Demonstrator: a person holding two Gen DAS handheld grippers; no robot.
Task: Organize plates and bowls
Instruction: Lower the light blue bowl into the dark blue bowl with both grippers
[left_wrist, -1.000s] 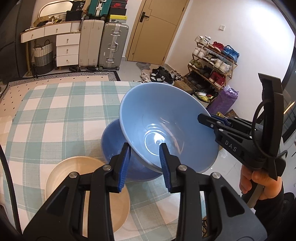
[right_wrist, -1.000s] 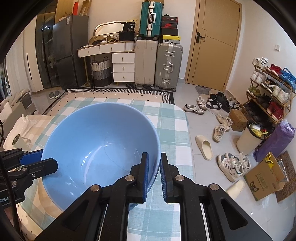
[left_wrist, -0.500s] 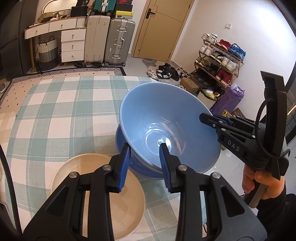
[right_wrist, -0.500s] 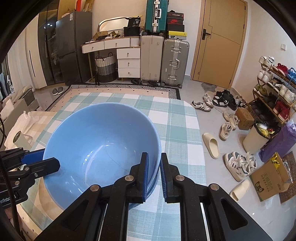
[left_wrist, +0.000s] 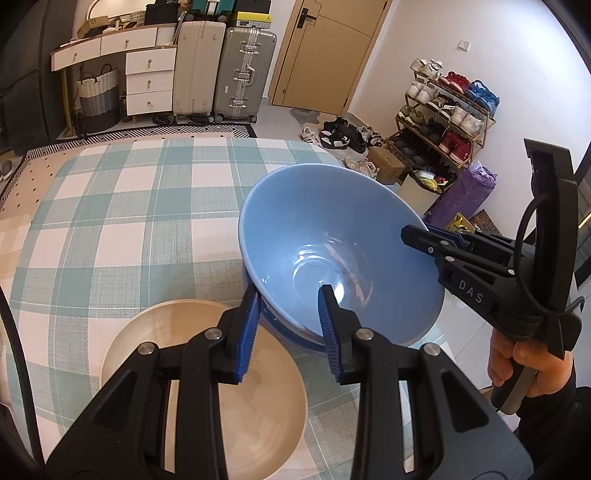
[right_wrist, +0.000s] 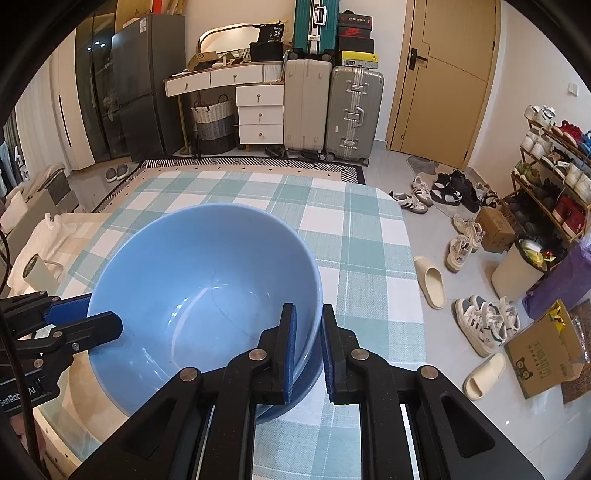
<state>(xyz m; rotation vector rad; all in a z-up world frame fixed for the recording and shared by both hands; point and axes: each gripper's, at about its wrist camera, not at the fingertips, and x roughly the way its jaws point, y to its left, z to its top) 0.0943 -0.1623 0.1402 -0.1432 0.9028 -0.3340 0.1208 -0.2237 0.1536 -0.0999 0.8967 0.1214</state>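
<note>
Light-blue bowl (left_wrist: 340, 258) lower, now nested.

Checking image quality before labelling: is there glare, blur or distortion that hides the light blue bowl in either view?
Left wrist view: white reflections streak the bottom of the light blue bowl, rim sharp. Right wrist view: fainter sheen inside, no blur. Both: fisheye bends the checked tablecloth and darkens the corners.

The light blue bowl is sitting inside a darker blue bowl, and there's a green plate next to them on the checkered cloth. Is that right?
Almost. The plate is not green; it is beige, as the left wrist view shows. The rest holds: the light blue bowl sits in a darker blue bowl, and the plate lies next to them on the checkered cloth.
</note>
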